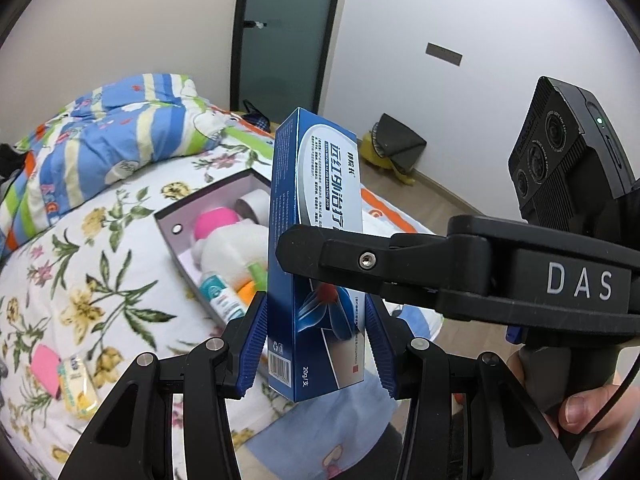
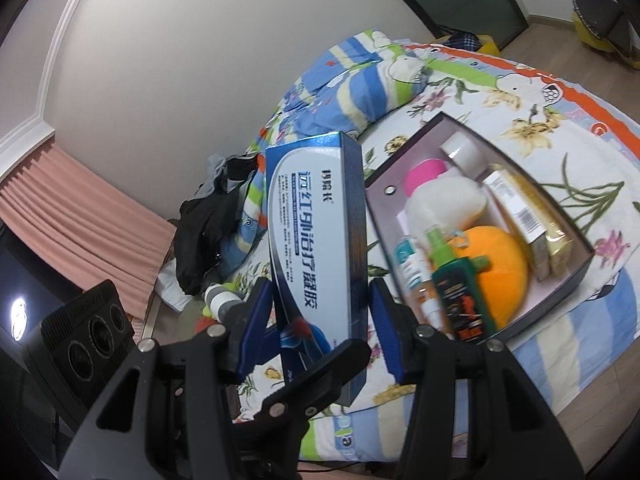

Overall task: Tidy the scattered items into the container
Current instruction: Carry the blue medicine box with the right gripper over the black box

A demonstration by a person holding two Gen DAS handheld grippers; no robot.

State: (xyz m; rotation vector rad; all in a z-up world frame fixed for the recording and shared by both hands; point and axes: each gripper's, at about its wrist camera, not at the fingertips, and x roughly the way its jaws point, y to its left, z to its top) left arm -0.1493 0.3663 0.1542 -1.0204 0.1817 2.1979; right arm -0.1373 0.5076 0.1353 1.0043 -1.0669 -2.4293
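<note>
A tall blue-and-white ointment box [image 1: 316, 208] [image 2: 316, 216] stands upright in the air above the bed, held by both grippers. My left gripper [image 1: 314, 308] is shut on its lower end, blue pads on both sides. My right gripper [image 1: 312, 254] [image 2: 320, 292] reaches in from the right and is shut on the box a little higher. The left gripper's finger [image 2: 340, 360] crosses under the box in the right wrist view. The open grey container [image 1: 172, 236] [image 2: 560, 292] lies on the bed beyond, holding a pink-and-white plush, an orange plush [image 2: 504, 264], bottles and a yellow carton.
A pink item [image 1: 46, 368] and a yellow packet [image 1: 78, 388] lie on the floral bedsheet at the left. A white-grey bottle [image 2: 218, 300] lies near dark clothes [image 2: 208, 232]. A striped quilt [image 1: 112, 140] is bunched behind the container. A hand [image 1: 592, 408] holds the right gripper's handle.
</note>
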